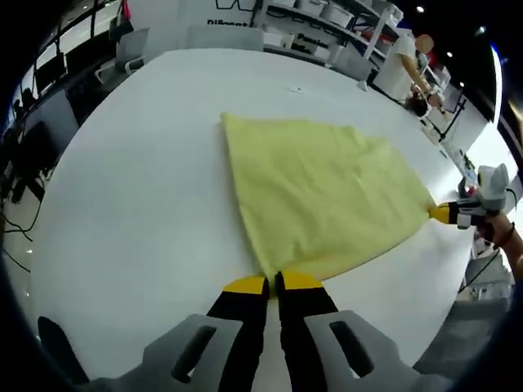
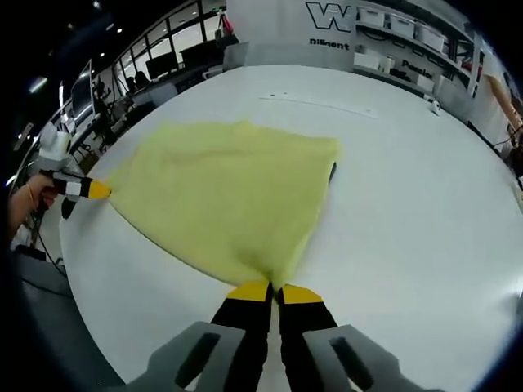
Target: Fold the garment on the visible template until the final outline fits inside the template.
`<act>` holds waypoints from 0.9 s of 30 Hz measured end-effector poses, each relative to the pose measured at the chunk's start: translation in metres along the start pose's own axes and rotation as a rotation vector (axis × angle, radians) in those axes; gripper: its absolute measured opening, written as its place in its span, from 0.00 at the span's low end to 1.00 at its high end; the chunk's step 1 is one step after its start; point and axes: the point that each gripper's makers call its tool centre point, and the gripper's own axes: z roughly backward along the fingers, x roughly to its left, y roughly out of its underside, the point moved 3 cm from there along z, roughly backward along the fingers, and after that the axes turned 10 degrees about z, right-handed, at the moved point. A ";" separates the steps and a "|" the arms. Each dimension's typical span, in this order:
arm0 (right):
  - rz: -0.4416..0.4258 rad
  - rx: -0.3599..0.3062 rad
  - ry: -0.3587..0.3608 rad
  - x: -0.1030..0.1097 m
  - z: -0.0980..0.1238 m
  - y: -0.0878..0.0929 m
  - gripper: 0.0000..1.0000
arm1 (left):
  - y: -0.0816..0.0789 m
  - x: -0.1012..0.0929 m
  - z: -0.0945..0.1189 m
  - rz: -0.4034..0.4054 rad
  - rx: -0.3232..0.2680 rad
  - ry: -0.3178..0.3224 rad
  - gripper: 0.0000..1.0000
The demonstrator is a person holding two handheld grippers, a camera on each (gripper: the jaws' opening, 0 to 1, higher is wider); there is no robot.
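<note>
Left tool [image 1: 273, 282], bottom centre of left gripper view, is clamping one near corner of the yellow garment [image 1: 323, 192]. Right tool [image 2: 274, 290], bottom centre of right gripper view, is clamping another corner. Garment is lying spread mid-frame on the white counter [image 1: 139, 204].

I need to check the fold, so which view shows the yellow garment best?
The left gripper view: the yellow garment lies spread with sharper edges. The right gripper view shows it whole too, but softer; each hand-held gripper pinches a corner.
</note>
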 end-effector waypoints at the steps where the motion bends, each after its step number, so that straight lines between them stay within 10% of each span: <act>1: -0.002 0.000 -0.001 0.003 0.001 0.002 0.00 | 0.001 0.000 0.000 -0.001 0.000 0.001 0.06; 27: -0.006 0.016 -0.002 0.016 0.015 0.022 0.00 | 0.025 0.001 0.015 0.000 -0.012 0.003 0.07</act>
